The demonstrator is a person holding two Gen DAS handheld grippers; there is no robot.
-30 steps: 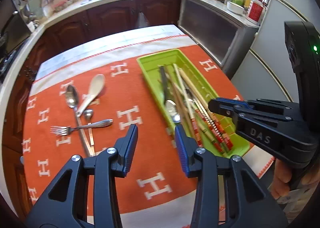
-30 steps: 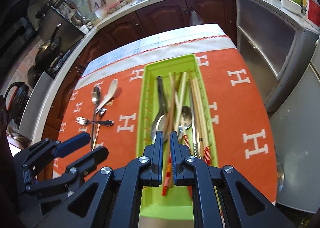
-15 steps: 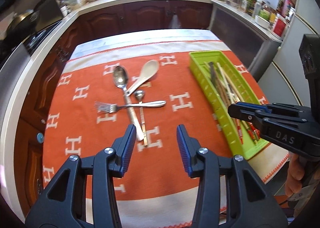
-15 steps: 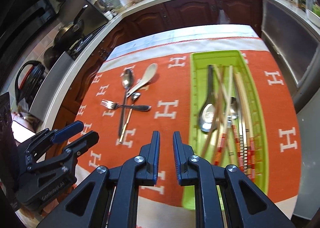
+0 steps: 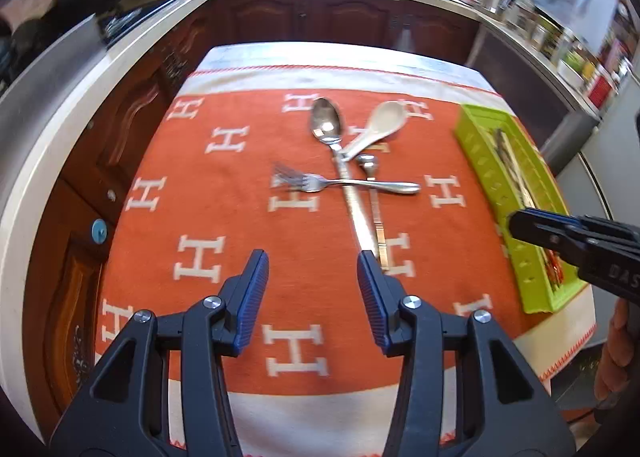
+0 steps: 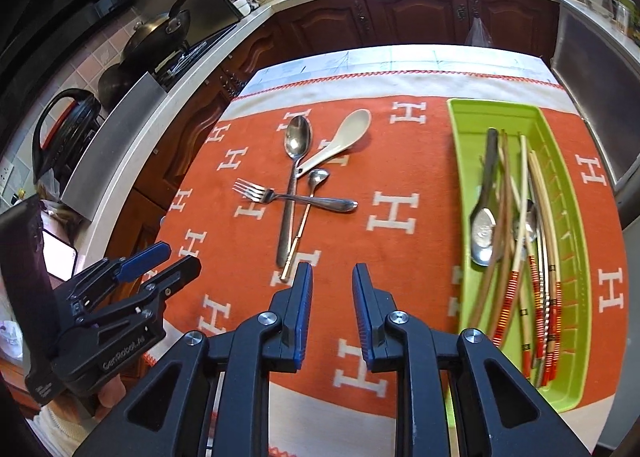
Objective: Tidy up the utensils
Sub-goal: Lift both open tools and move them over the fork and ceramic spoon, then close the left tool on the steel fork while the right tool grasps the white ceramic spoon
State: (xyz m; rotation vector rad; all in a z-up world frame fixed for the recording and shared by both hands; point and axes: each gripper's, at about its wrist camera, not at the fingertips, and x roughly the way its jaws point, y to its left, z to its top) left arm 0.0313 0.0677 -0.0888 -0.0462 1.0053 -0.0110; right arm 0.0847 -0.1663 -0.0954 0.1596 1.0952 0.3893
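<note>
On the orange cloth lie a fork, a large steel spoon, a white ceramic spoon and a small spoon, crossed in one pile. A green tray at the right holds chopsticks and spoons. My left gripper is open and empty, just short of the pile's handles. My right gripper is open and empty, between the pile and the tray; it also shows in the left wrist view.
The orange cloth with white H marks covers the table, with a white border along its near edge. Wooden cabinets and counters surround the table. A stove with pans stands at the left.
Both grippers have swung left, from over the tray towards the pile of loose utensils. The right gripper's jaws have opened wider. The left gripper has stayed open.
</note>
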